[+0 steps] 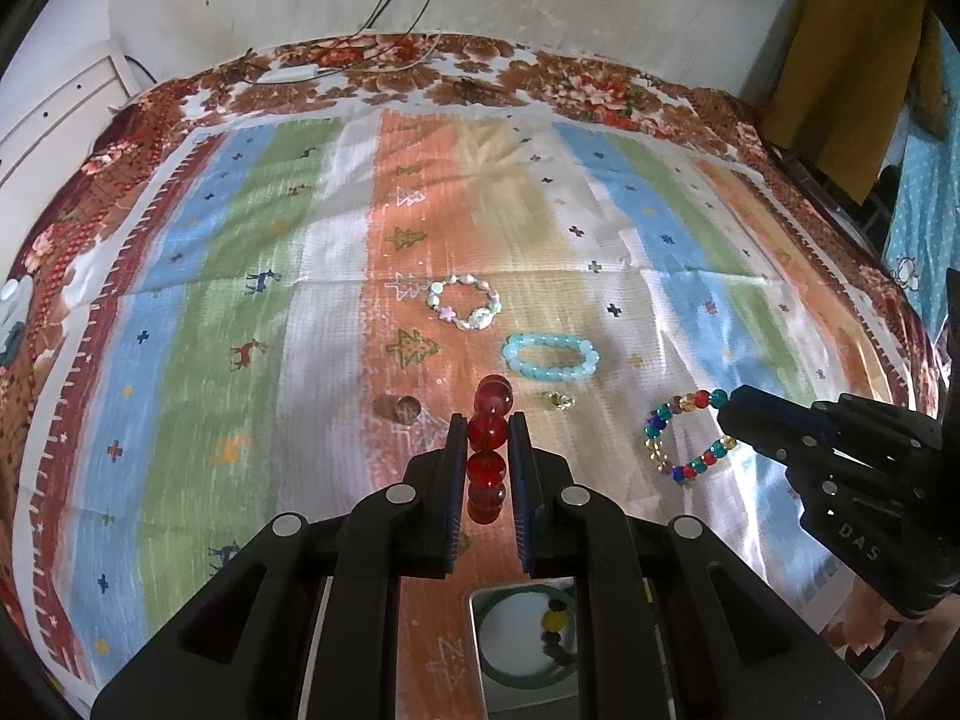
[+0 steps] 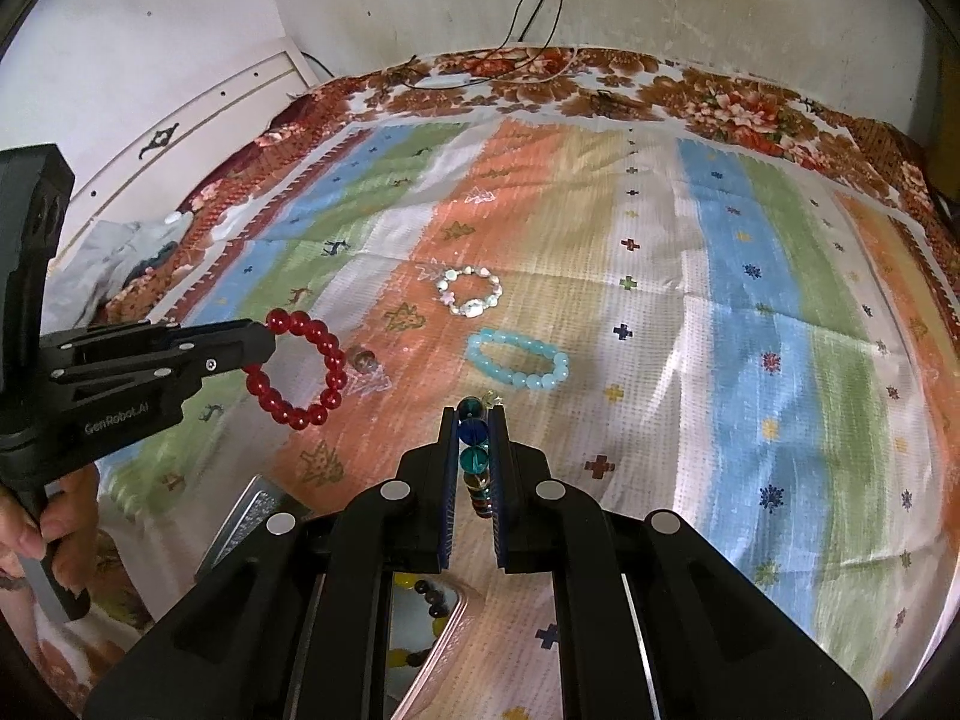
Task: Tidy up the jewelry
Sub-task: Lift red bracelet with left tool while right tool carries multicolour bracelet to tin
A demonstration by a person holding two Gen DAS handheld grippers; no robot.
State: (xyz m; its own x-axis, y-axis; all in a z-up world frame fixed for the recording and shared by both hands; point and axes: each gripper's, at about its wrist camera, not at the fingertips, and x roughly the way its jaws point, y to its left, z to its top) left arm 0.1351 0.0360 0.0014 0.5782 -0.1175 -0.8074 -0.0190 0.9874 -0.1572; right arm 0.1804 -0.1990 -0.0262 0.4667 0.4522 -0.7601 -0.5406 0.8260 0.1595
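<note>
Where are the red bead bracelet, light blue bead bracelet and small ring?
red bead bracelet (image 2: 327,360), right wrist view, right-side beads
light blue bead bracelet (image 1: 551,356), left wrist view, loop's middle
small ring (image 1: 406,407), left wrist view, band

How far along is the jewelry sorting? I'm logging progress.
Done: beads already lie in the tray. In hand: left gripper clamps the red bracelet; right gripper clamps the multicolored bracelet. Left: aqua bracelet, pearly bracelet, small gold piece.
</note>
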